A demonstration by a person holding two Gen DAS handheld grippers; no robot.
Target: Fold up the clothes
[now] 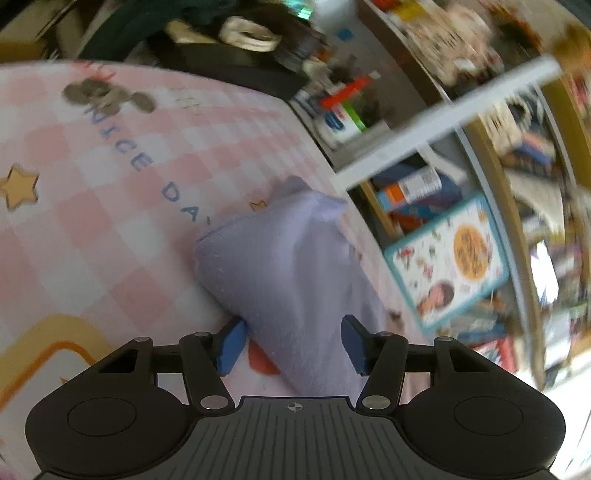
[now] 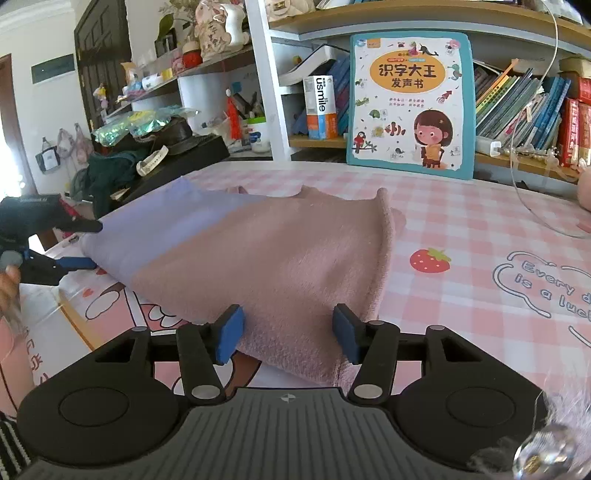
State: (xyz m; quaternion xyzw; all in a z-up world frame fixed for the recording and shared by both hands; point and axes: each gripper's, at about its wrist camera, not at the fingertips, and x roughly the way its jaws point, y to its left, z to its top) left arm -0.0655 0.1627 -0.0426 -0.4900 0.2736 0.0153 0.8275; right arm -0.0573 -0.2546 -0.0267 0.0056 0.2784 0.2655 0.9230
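Our right gripper [image 2: 289, 338] is sitting at the near end of the cloth [image 2: 258, 258]. Its two blue pads [image 2: 231, 339] are standing wide apart, one on each side of the pink part. They are not pinching it. Our left gripper [image 1: 291, 345] is doing the same at the purple end [image 1: 291, 266]: pads [image 1: 232, 345] apart, cloth lying between them, nothing squeezed yet. From the right camera we are also seeing the left gripper [image 2: 79, 245] at the far left, with its fingers spread above and below the purple edge.

The cloth is lying on the pink checked table cover [image 2: 461, 229]. It is soft and fuzzy, half purple and half pink. It is looking bunched up and a bit raised, not flat.

We think we are getting ready to grab both ends. To do it well, we are wanting each gripper to push in a little, so the pads are closing on the thick edge and not just on fluff. Both sides should be closing together, so the cloth is not sliding off to one side.

Farther out, a big picture book [image 2: 410, 99] is leaning against the shelf [image 2: 406, 18] at the far side. A pile of dark things [image 2: 155, 147] is sitting at the far left. We should be lifting gently so the cloth is not swinging into them.
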